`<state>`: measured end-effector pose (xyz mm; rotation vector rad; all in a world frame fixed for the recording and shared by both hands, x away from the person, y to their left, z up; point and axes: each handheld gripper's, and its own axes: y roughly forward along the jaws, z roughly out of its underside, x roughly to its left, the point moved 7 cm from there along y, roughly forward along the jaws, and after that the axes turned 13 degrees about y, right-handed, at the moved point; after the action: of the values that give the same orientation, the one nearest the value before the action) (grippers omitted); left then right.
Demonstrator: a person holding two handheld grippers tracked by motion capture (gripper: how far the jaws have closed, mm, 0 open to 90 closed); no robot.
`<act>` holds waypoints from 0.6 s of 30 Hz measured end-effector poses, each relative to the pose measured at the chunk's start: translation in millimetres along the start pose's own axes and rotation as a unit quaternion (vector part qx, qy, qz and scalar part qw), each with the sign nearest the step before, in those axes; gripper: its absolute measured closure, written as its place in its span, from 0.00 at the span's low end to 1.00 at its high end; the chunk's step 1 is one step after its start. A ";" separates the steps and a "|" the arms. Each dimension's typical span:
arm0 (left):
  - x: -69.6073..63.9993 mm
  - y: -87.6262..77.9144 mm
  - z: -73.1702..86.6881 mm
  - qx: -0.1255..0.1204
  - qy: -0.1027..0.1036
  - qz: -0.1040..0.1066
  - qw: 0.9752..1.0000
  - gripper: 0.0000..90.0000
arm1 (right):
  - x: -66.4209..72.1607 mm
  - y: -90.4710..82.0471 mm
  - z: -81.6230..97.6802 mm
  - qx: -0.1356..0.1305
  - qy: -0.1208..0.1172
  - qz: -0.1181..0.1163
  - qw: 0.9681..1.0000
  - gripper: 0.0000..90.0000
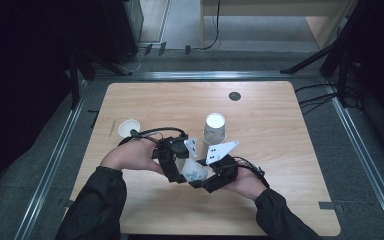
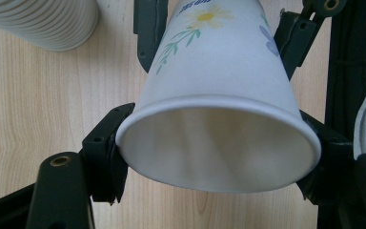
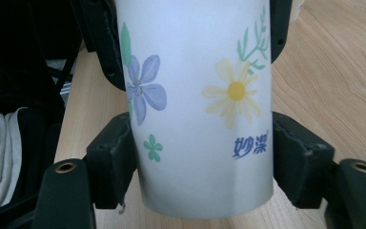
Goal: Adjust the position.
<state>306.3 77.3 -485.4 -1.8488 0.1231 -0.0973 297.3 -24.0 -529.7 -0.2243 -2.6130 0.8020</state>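
Flower-printed paper cup (image 1: 194,171) sits low in the middle of the high view, lifted between the two hands and caught from both sides, with its open mouth toward the left tongs (image 1: 176,167) and its base end toward the right tongs (image 1: 207,176). So the pick-up looks done, and the cup appears to be mid-handover or being steadied by both tools; where it should go next I cannot tell. Two candidates stand on the tabletop (image 1: 280,150): an upturned white ribbed paper cup (image 1: 214,128) just above the hands, and a small white cup (image 1: 128,127) to the upper left.

In the left gripper view, the left tongs are narrowed onto the cup's rim (image 2: 219,143), pads pressing on either side of the mouth. In the right gripper view, the right tongs are closed against the printed wall (image 3: 200,119) near the blue logo, both pads touching the paper. Neither pair seems to be denting it much. What is left, I judge, is for one side to let go.
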 end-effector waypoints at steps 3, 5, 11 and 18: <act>0.4 -0.2 0.0 -0.002 0.000 -0.002 1.000 0.29 | 0.6 -0.7 -0.3 -0.003 -0.005 0.004 1.000 0.37; 0.5 0.0 0.3 -0.004 0.000 0.000 1.000 0.29 | 1.1 -0.9 -0.3 -0.003 -0.006 0.004 1.000 0.38; 1.4 -0.5 0.4 -0.025 0.005 -0.001 1.000 0.23 | 1.6 -2.4 -1.0 -0.001 -0.012 0.007 1.000 0.38; 4.5 -6.2 1.7 -0.064 -0.022 -0.007 0.998 0.10 | -1.8 -9.5 -3.8 -0.011 -0.011 0.010 1.000 0.38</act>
<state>311.2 80.0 -479.9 -1.9777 0.0884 -0.0593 300.2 -30.4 -522.0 -0.2499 -2.6461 0.7864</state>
